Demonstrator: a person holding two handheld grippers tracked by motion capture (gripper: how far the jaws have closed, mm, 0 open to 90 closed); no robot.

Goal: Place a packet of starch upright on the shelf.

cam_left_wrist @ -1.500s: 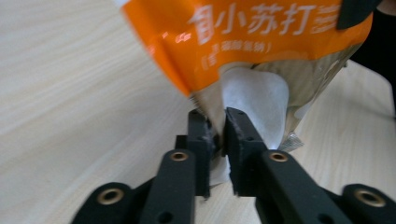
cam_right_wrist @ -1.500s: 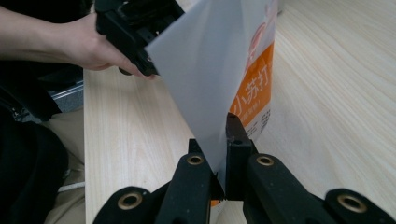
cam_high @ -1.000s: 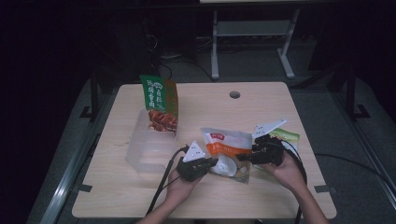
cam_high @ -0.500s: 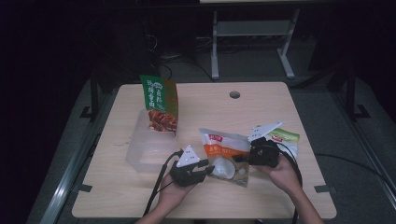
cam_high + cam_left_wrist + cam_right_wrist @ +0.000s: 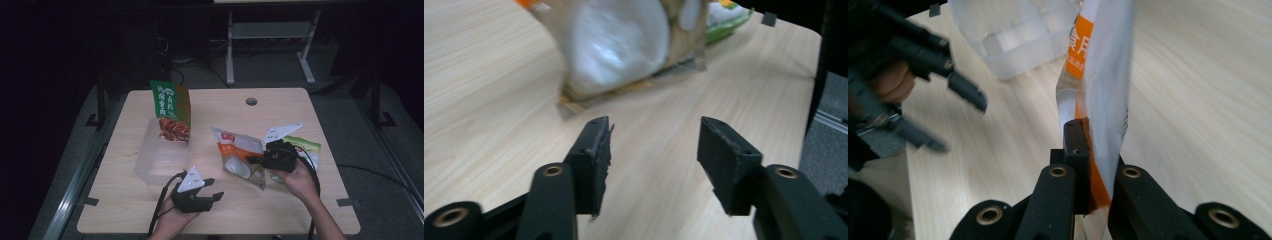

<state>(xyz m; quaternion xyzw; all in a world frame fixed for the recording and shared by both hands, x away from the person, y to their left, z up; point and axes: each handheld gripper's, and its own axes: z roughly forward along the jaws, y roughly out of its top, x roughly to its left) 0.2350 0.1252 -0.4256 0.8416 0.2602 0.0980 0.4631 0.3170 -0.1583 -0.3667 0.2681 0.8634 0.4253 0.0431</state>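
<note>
The right claw (image 5: 255,160) is clenched on the edge of an orange-and-white snack pouch (image 5: 240,155); in the right gripper view the two jaws meet with the pouch (image 5: 1103,85) pinched between them and rising away from them toward 12 o'clock. In the high view the pouch stands tilted off the table (image 5: 300,210), just right of centre, its long axis running from about 11 o'clock down to 5 o'clock, its lower foil end low over the wood.

The left claw (image 5: 216,189) is released, jaws spread apart with nothing between them, as the left gripper view shows (image 5: 651,150). It sits near the table's front edge, and the pouch lies from it at roughly 1 o'clock, near but not touching; in the left gripper view the pouch's shiny lower end (image 5: 619,45) is ahead of the jaws at 12 o'clock.

Farther out, at about 10 o'clock from the pouch, a clear plastic tub (image 5: 160,160) rests on the table with a green snack bag (image 5: 172,110) standing in its far end. A green-and-white packet (image 5: 307,146) lies just behind the right hand.

I judge the pouch is bound for the tub, which is to the left and slightly away; the right claw already has it, while the open left claw is the nearer one to the tub.
</note>
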